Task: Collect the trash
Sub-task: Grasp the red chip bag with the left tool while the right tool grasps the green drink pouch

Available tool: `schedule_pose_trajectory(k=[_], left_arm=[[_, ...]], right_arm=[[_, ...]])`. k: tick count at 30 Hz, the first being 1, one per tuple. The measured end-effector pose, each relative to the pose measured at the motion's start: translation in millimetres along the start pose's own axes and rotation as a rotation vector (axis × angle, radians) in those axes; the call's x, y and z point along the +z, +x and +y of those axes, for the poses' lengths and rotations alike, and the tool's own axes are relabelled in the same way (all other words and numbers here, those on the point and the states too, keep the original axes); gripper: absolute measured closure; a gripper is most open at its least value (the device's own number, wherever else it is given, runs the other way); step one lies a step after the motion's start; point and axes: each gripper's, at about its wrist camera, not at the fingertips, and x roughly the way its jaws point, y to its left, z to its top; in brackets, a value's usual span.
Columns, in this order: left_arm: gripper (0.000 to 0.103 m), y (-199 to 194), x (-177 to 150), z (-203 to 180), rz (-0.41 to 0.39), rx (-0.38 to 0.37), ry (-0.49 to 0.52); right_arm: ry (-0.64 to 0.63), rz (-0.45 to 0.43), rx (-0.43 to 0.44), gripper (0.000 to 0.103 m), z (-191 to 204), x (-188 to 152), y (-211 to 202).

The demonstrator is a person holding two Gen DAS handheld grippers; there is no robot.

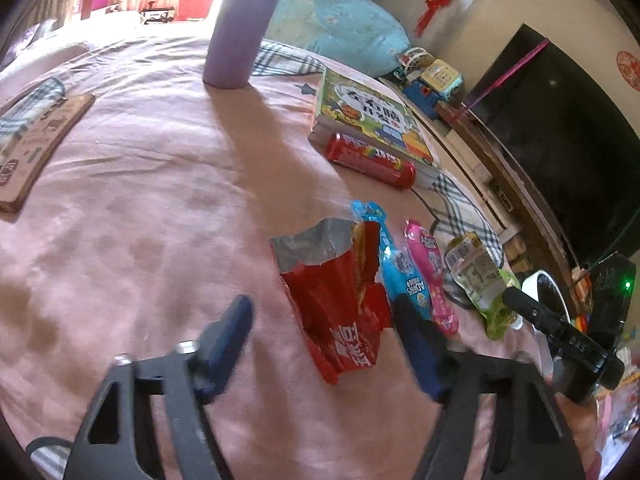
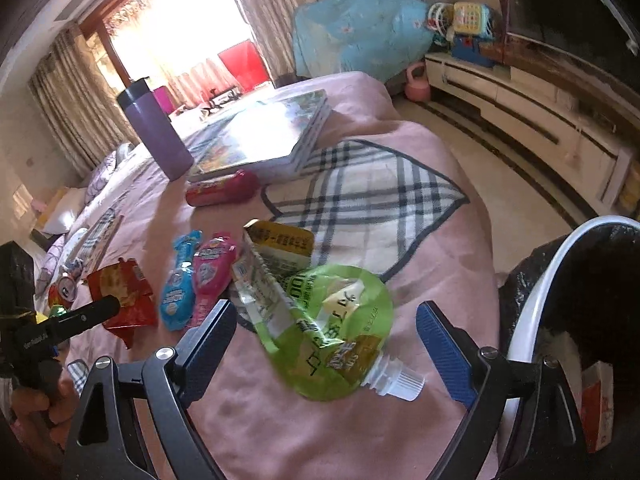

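On the pink bedsheet [image 1: 140,200] lie a torn red snack bag [image 1: 340,300], a blue wrapper [image 1: 394,264], a pink wrapper [image 1: 426,268] and a green spouted drink pouch [image 1: 480,280]. My left gripper [image 1: 324,332] is open, its fingers either side of the red bag's near end. My right gripper [image 2: 326,332] is open around the green pouch [image 2: 332,320], whose white cap points toward me. The red bag [image 2: 122,300], blue wrapper [image 2: 180,284] and pink wrapper [image 2: 210,276] lie left of it. A black-lined bin with a white rim [image 2: 532,312] stands at the right.
A purple bottle [image 1: 244,24] stands upright at the back. A stack of picture books [image 1: 368,116] lies with a red tube [image 1: 370,160] beside it. A wooden board [image 1: 36,144] lies at the left. A TV [image 1: 560,132] and low cabinet [image 2: 520,108] stand to the right of the bed.
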Motion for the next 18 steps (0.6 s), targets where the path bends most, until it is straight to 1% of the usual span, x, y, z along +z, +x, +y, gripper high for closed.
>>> schedule_pose_trajectory(k=[1, 2, 3, 4, 6, 8, 14, 18], left_arm=[[0.061, 3.6, -0.2, -0.5, 0.01, -0.007, 0.009], [0.066, 6.5, -0.5, -1.0, 0.019, -0.009, 0.017], [0.067, 7.7, -1.0, -1.9, 0.016, -0.006, 0.026], [0.068, 6.4, -1.6, -3.5, 0.006, -0.007, 0.036], [0.076, 3.8, -4.1, -6.7, 0.003, -0.02, 0.046], [0.082, -1.2, -7.7, -11.5, 0.0, -0.035, 0.058], [0.087, -19.5, -21.9, -31.7, -0.016, -0.086, 0.107], [0.088, -25.6, -32.0, -48.7, -0.01, -0.121, 0.154]], right_arm=[[-0.005, 0.002, -0.009, 0.029, 1.4, -1.4, -1.3], [-0.003, 0.012, 0.006, 0.043, 2.4, -3.1, -1.8], [0.002, 0.024, 0.012, 0.057, 3.2, -4.1, -1.8], [0.005, 0.031, 0.013, 0.058, 4.0, -6.4, -2.6], [-0.021, 0.021, -0.002, 0.059, 9.5, -12.2, -8.4], [-0.033, 0.01, 0.003, 0.063, 14.8, -18.5, -15.9], [0.002, -0.06, 0.02, 0.066, 15.8, -36.5, -46.6], [0.039, -0.101, 0.01, 0.067, 10.9, -46.1, -64.8]])
